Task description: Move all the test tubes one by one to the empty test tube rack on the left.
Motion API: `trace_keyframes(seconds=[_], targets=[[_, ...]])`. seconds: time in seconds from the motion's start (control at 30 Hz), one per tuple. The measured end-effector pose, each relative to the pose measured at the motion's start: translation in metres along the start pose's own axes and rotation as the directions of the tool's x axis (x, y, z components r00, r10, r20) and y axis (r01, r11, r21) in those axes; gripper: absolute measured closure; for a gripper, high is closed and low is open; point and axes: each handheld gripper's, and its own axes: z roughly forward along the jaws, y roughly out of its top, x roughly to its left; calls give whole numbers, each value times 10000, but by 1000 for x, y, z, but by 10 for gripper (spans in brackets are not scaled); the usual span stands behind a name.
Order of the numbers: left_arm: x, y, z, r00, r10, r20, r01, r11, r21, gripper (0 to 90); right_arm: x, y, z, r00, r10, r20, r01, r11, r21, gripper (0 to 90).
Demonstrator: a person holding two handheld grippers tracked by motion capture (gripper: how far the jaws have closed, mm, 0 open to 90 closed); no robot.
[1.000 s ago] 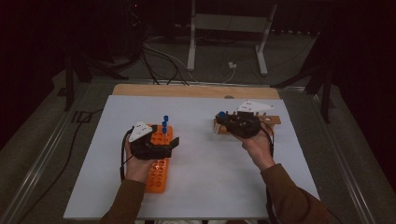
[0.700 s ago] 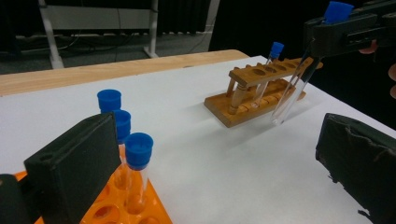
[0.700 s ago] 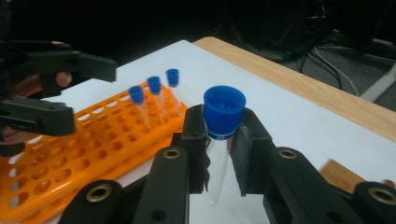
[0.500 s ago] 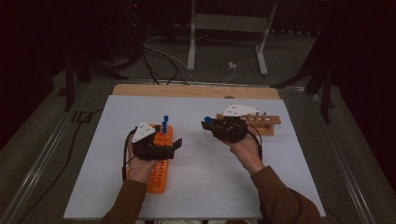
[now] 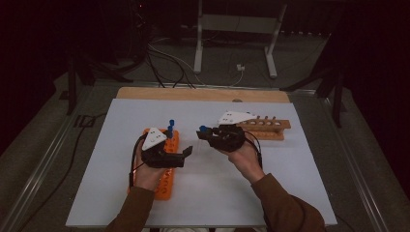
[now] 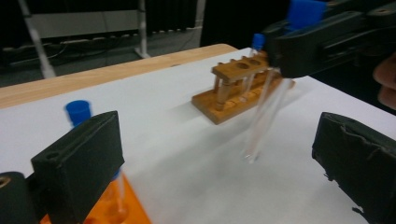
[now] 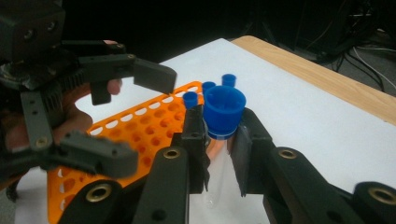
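High view, right claw (image 5: 202,130): it is gripping a blue-capped test tube (image 5: 203,129) just under the cap, hanging above the white worktop (image 5: 290,193) between the wooden rack (image 5: 265,126) at 3 o'clock and the orange rack (image 5: 167,166) at 9 o'clock.
High view, left claw (image 5: 186,151): its jaws are standing apart with nothing between them, resting over the orange rack and pointing toward 3 o'clock.
High view, risk: the two claws are sitting near each other, so a sideways swing is likely to knock them together and jar the tube.
Left gripper view, tube (image 6: 261,112): it is hanging tilted and blurred from the other claw at 1 o'clock, its clear bottom end free in the air above the worktop.
Left gripper view, risk: a tilted tube is likely to strike a hole's rim instead of dropping in, which could push the light orange rack or lever the tube out of the grip.
Right gripper view, grip: the pads are clamping the tube (image 7: 219,154) just beneath the cap (image 7: 224,111); the hold is short and high, so the tube could pivot or slide down.
Right gripper view, targets: three capped tubes (image 7: 208,88) are already standing at the orange rack's (image 7: 135,126) far end at 12 o'clock; crowding them could tip one.
Right gripper view, left claw (image 7: 130,112): it is hovering open at 10 o'clock over the holes, possibly blocking the approach.
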Motion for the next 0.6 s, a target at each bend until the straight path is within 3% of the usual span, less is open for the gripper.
trace_keyframes(seconds=[0.2, 0.4, 0.5, 0.6], targets=[[-8, 1, 3, 9996, 284, 88, -285, 9996, 49, 80, 9, 1, 8, 9996, -22, -273, 23, 10000, 52, 769], [-16, 0, 4, 9953, 924, 273, -924, 9957, -26, 379, 16, 3, 13, 9986, -92, -521, 96, 9999, 64, 769], [-18, 0, 4, 9942, 991, 408, -991, 9951, -32, 534, 19, 4, 13, 9981, -105, -606, 110, 9999, 85, 769], [-18, 0, 4, 9938, 1024, 435, -1025, 9947, -9, 634, 20, 4, 13, 9977, -151, -667, 157, 9998, 90, 769]])
